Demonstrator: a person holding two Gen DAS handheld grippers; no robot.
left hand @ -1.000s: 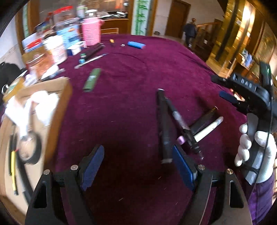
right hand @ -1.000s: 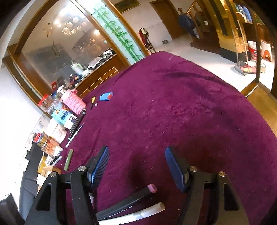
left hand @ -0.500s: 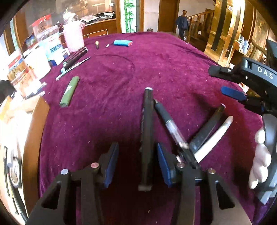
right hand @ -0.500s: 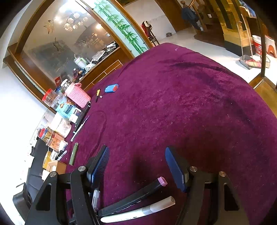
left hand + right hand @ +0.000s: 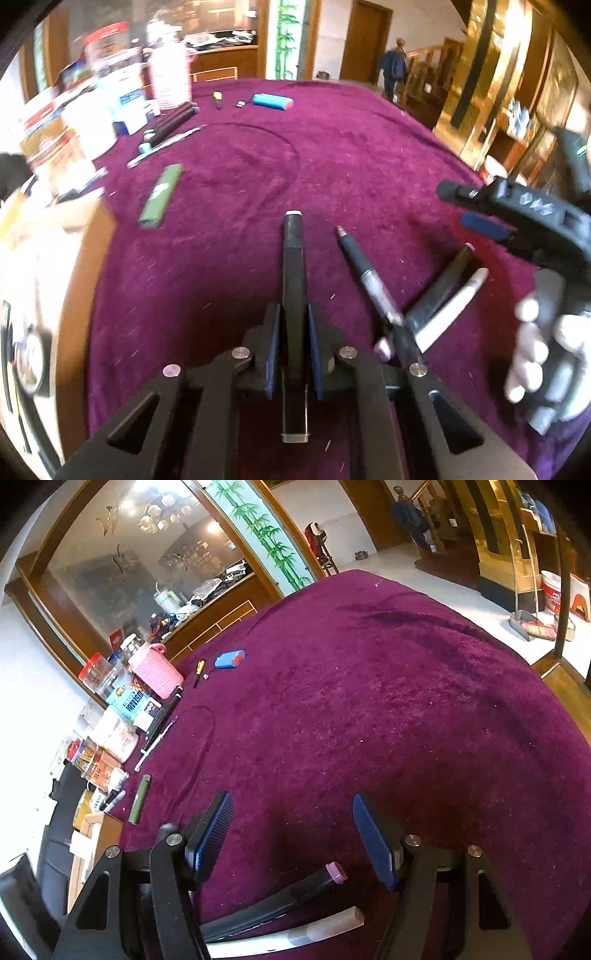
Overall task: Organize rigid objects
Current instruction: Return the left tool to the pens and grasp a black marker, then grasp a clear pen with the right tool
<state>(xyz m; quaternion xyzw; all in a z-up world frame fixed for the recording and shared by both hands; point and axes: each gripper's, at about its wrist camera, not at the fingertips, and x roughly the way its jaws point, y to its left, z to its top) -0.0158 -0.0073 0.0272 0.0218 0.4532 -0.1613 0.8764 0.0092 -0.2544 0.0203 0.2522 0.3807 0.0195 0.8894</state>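
one black pen (image 5: 293, 266) sits between the closing left tool (image 5: 294, 350) pads, gripped; right tool (image 5: 291, 834) open.

Near the left gripper (image 5: 294, 343) I count four pens: one black marker (image 5: 293, 266) between its pads, one dark pen (image 5: 365, 273), one black pen with pink cap (image 5: 439, 291), one white marker (image 5: 454, 306). Far left: one green case (image 5: 161, 195), one blue case (image 5: 272, 101), one small screwdriver (image 5: 217, 100).

The tablecloth (image 5: 332, 155) is plush purple velvet, linty. The black pen (image 5: 293, 258) looks like smooth, slightly glossy plastic. The left gripper (image 5: 293, 347) is matt black plastic with ribbed blue pads (image 5: 273, 350) and shiny metal screws.
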